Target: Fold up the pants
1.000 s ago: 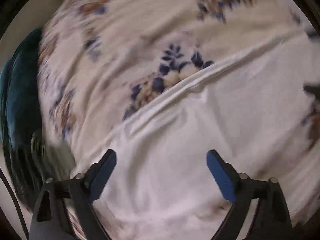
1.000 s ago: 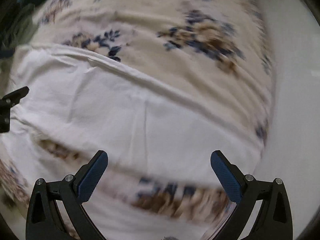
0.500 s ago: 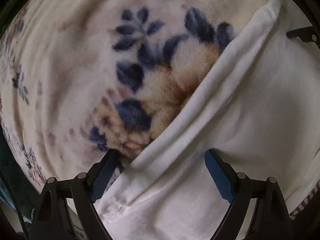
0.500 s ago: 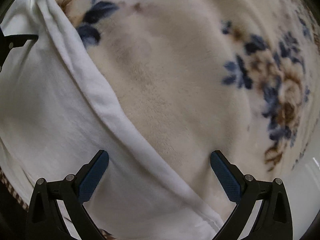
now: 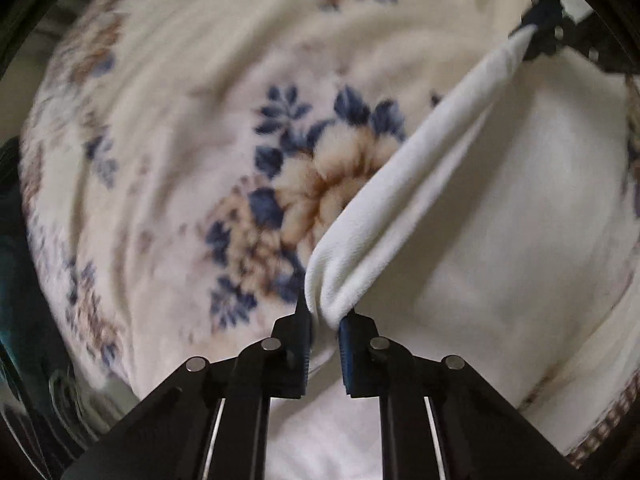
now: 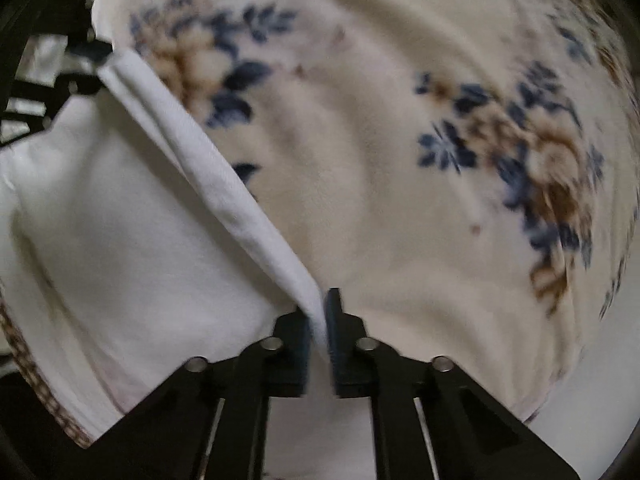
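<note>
Both grippers (image 5: pixel 324 320) (image 6: pixel 320 320) — now clamped on pants (image 5: pixel 460 240) hem

both wrist views downward, close, sharing pants (image 5: pixel 460 208)

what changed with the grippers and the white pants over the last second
Both hand-held grippers have just closed. The left hand-held gripper now pinches the hem edge of the white pants, and the right hand-held gripper pinches the same edge further along. That edge is now bunched and taut between them. The floral blanket stays spread underneath.
</note>
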Demonstrator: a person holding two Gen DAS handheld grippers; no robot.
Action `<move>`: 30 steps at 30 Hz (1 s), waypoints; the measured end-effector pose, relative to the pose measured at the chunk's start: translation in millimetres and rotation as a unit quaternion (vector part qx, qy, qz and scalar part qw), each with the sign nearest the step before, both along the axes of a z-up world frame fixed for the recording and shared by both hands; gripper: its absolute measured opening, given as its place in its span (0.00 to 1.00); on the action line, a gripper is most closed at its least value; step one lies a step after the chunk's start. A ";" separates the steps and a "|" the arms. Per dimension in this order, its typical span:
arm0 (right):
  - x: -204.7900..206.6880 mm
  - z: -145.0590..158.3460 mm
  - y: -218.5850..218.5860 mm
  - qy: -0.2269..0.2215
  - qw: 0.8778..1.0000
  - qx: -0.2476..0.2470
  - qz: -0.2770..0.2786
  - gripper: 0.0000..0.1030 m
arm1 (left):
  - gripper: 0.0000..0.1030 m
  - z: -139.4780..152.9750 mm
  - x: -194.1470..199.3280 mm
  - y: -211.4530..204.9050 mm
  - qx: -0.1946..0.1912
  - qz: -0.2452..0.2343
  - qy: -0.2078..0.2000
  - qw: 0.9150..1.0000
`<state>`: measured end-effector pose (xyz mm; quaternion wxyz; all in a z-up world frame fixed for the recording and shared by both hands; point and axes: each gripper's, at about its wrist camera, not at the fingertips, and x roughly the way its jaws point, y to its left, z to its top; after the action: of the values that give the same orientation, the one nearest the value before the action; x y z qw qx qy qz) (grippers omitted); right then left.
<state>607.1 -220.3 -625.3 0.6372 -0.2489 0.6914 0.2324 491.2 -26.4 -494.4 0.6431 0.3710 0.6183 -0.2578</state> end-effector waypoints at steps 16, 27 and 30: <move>-221.8 102.8 37.9 -0.044 0.993 0.038 -0.105 0.05 | 0.08 71.1 -229.3 27.9 -0.091 0.256 -0.004 0.962; -350.1 27.8 60.6 0.019 0.987 0.023 -0.156 0.08 | 0.08 0.9 -308.8 42.0 -0.058 0.360 0.041 0.930; -351.7 19.3 60.8 0.033 0.985 0.018 -0.170 0.13 | 0.11 2.9 -311.4 35.8 -0.047 0.352 0.032 0.934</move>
<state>255.4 -159.5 -606.1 0.6484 -0.1082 0.7403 0.1407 179.8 9.4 -491.4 0.6892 0.0901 0.7168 -0.0556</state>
